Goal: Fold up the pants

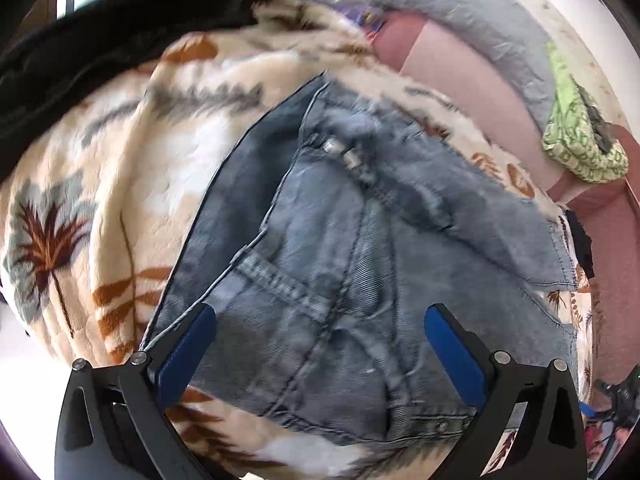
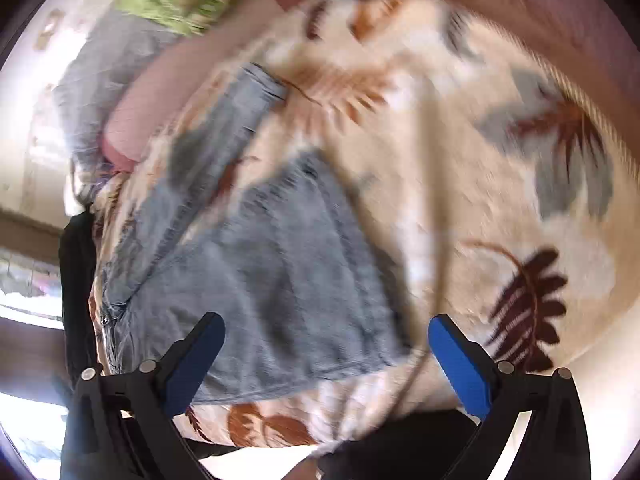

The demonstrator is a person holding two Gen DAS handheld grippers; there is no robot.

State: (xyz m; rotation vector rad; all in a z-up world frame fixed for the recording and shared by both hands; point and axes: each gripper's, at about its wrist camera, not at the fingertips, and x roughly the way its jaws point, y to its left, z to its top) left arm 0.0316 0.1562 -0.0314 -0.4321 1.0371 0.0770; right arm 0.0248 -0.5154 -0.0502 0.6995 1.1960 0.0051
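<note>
Faded blue denim pants [image 1: 340, 248] lie spread on a cream blanket with a palm print [image 1: 120, 184]. In the left wrist view the waistband with its metal buttons [image 1: 340, 150] sits at centre and a pocket seam runs toward me. My left gripper [image 1: 320, 316] hangs open just above the denim, its blue pads [image 1: 188, 352] wide apart and empty. In the blurred right wrist view the pants [image 2: 260, 280] reach from the centre to the lower left. My right gripper [image 2: 326, 328] is open over their near edge, holding nothing.
A black garment [image 1: 120, 32] lies along the blanket's far left. A pink cushion [image 1: 460, 72], a grey-blue cloth [image 1: 460, 12] and a green patterned bag [image 1: 580, 140] sit at the back right. A thin cord [image 2: 436, 200] crosses the blanket [image 2: 500, 180] in the right wrist view.
</note>
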